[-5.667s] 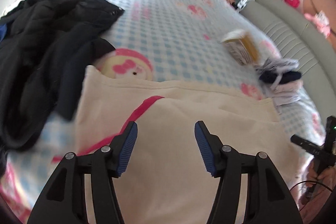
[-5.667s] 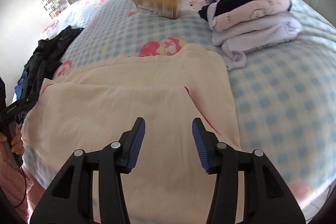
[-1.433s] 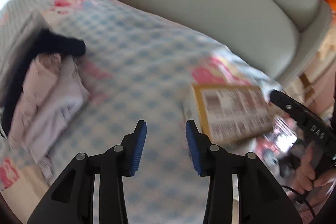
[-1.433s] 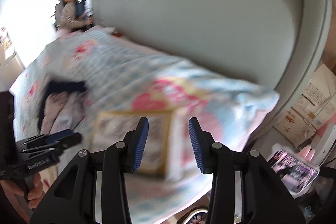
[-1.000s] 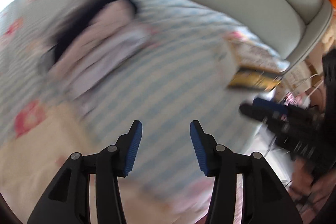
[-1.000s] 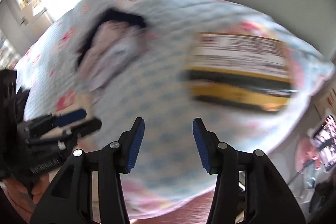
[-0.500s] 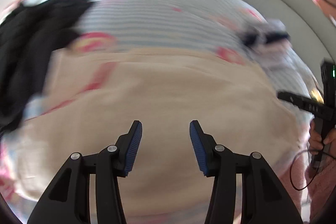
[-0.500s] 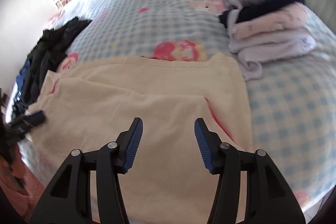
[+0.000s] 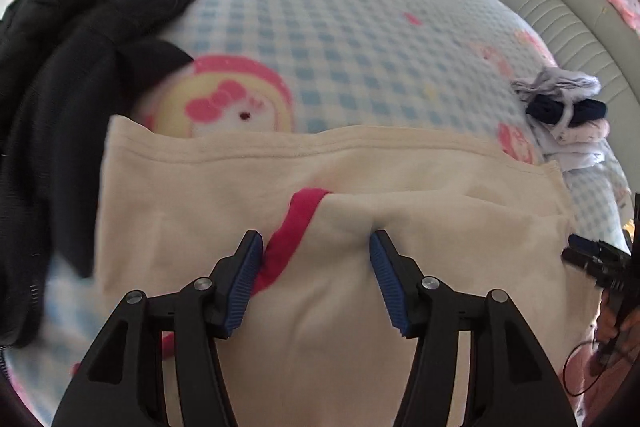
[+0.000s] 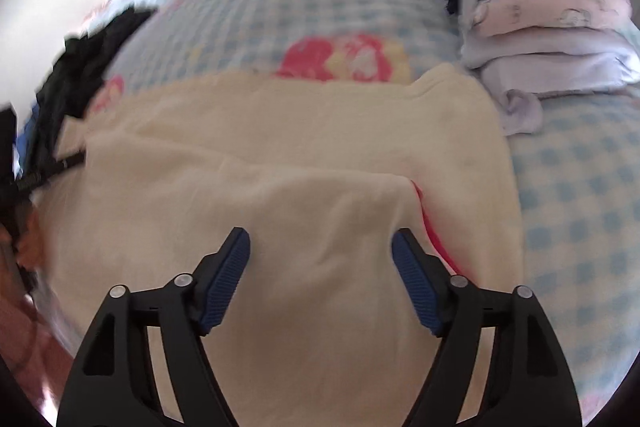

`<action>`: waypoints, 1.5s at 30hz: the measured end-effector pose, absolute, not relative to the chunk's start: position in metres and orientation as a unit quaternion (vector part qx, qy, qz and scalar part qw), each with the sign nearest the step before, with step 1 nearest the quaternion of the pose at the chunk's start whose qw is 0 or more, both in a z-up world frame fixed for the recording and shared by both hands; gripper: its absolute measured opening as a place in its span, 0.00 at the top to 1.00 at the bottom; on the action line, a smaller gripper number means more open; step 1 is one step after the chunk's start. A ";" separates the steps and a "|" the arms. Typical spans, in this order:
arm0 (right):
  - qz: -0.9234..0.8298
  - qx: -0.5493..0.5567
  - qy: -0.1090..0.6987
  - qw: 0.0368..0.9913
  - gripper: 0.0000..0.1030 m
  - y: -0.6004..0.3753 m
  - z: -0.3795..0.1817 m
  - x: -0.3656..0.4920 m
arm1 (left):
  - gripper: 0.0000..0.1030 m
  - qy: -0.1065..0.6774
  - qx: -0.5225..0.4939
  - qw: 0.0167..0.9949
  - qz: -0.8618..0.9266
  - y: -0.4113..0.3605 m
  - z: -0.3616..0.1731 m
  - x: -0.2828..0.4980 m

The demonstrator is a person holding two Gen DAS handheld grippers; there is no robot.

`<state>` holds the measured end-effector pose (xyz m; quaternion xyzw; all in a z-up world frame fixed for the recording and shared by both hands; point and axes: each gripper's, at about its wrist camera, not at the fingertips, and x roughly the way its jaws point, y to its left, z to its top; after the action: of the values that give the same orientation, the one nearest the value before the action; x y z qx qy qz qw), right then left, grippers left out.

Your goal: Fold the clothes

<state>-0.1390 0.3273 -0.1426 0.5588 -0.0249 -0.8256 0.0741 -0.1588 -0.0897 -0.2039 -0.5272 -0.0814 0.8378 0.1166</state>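
Swung back from the sofa side and the cardboard box since the earlier frames; both grippers now aimed down at the cream garment (image 9: 224, 195) spread flat along the near edge of the bed (image 9: 360, 39).

Left gripper (image 9: 316, 259): jaws spread, nothing pinched, poised over the pink trim (image 9: 296, 223) where one layer lies folded over the other, likely the next pick point.

Right gripper (image 10: 320, 251): jaws opening wide, only cloth beneath, nothing gripped, set near the folded layer's far corner to match.

Farther off: folded stack (image 10: 548, 27) parked beside the garment, out of the working area; black clothes (image 9: 68, 59) heaped opposite, apparently awaiting folding.
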 end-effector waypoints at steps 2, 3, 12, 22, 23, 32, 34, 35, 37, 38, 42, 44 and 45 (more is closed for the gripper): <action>-0.828 0.556 -0.033 0.070 0.30 0.330 -0.147 -0.141 | 0.59 -0.085 -0.518 0.121 0.842 -0.089 -0.202 -0.151; -0.830 0.552 -0.041 0.067 0.43 0.332 -0.147 -0.142 | 0.67 -0.087 -0.514 0.124 0.845 -0.089 -0.201 -0.148; -0.831 0.546 -0.049 0.096 0.53 0.329 -0.145 -0.154 | 0.62 -0.125 -0.485 0.142 0.854 -0.092 -0.202 -0.137; -0.862 0.500 -0.074 0.033 0.35 0.356 -0.119 -0.136 | 0.44 -0.105 -0.517 0.160 0.834 -0.089 -0.192 -0.146; -0.854 0.513 -0.083 0.039 0.33 0.360 -0.123 -0.140 | 0.44 -0.093 -0.519 0.157 0.835 -0.085 -0.192 -0.148; -0.833 0.550 -0.041 0.047 0.65 0.344 -0.153 -0.157 | 0.75 -0.071 -0.501 0.141 0.851 -0.077 -0.198 -0.139; -0.829 0.554 -0.049 0.047 0.60 0.346 -0.157 -0.162 | 0.78 -0.083 -0.495 0.142 0.853 -0.081 -0.194 -0.136; -0.826 0.559 -0.055 0.048 0.50 0.349 -0.161 -0.165 | 0.78 -0.089 -0.494 0.141 0.853 -0.082 -0.193 -0.136; -0.816 0.571 -0.071 0.049 0.51 0.354 -0.170 -0.171 | 0.78 -0.100 -0.498 0.129 0.852 -0.084 -0.192 -0.137; -0.816 0.572 -0.075 0.048 0.64 0.354 -0.170 -0.172 | 0.78 -0.106 -0.502 0.116 0.851 -0.085 -0.192 -0.138; -0.849 0.527 -0.026 0.035 0.87 0.337 -0.144 -0.159 | 0.84 -0.081 -0.481 0.092 0.868 -0.070 -0.172 -0.128; -0.863 0.502 -0.032 0.033 0.88 0.334 -0.130 -0.153 | 0.86 -0.081 -0.463 0.092 0.878 -0.068 -0.159 -0.124; -0.869 0.493 -0.033 0.033 0.89 0.332 -0.124 -0.152 | 0.87 -0.084 -0.455 0.093 0.882 -0.069 -0.156 -0.123</action>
<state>-0.1520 0.3324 -0.1236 0.4925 -0.0329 -0.8691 0.0325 -0.1231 -0.0685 -0.1556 -0.4551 -0.0838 0.8817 0.0925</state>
